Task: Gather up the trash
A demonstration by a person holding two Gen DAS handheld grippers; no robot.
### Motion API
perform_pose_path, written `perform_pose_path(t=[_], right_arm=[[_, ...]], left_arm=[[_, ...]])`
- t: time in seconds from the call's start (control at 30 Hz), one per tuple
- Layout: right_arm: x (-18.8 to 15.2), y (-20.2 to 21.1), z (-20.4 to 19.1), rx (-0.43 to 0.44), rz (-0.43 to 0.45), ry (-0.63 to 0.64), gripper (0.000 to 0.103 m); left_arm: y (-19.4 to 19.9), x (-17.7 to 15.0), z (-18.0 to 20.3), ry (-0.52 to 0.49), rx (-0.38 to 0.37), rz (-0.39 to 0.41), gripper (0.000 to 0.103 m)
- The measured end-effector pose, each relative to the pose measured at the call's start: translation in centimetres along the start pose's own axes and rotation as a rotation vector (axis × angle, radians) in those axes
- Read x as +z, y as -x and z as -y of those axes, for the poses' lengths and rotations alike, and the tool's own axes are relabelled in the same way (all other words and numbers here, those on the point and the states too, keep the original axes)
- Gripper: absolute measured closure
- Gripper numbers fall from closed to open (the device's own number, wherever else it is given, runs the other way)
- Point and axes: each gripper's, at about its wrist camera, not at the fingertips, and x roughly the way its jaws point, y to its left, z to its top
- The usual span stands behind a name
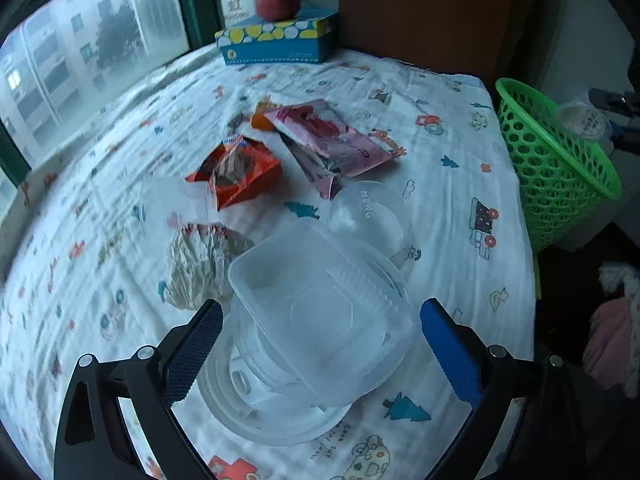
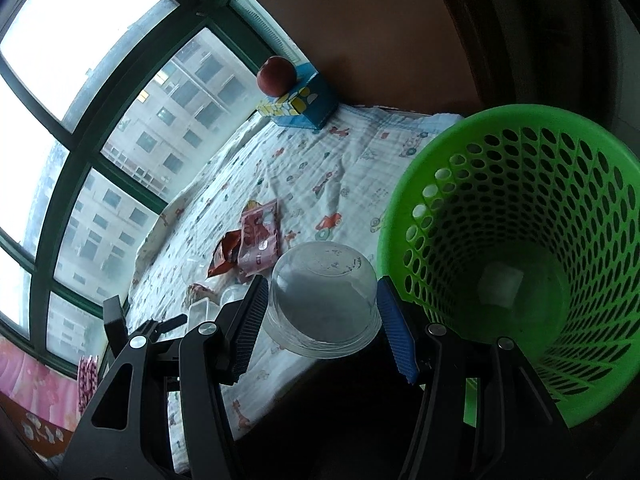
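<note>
Probably a home: cartoon-print tablecloth (image 1: 440, 92), tissue box (image 1: 276, 40), apple (image 1: 278, 1) by window (image 2: 120, 140)

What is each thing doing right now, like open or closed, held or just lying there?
Clear cup: upside down, held between the fingers of the right hand-held gripper.
Green basket: tilted toward the camera, almost empty.
Square clear container: open, between the spread fingers of the left hand-held gripper, not squeezed.
Orange wrapper: torn open, lying on the cloth.
Pink wrapper: lying flat.
Apple: resting on the tissue box.
</note>
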Motion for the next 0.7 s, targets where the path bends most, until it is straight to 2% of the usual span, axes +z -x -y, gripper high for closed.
perform_pose_path(t=[0.2, 0.37, 0.53, 0.7], right_arm=[[0.1, 0.0, 0.1, 0.002, 0.002, -0.001, 0.046], [0.1, 0.0, 0.1, 0.005, 0.002, -0.004, 0.046], [0.2, 0.4, 0.5, -0.006, 0.015, -0.006, 0.046], [0.2, 1.6, 1.1, -0.035, 0.049, -0.002, 0.046]], left_arm=[[0.2, -0.2, -1.2, 0.134, -0.026, 0.007, 0.009], [0.3, -0.2, -0.8, 0.2, 0.0, 0.011, 0.018], [0.8, 0.0, -0.2, 0.234, 0.02, 0.036, 0.022], [2.5, 0.2, -0.2, 0.248, -0.009, 0.097, 0.031]])
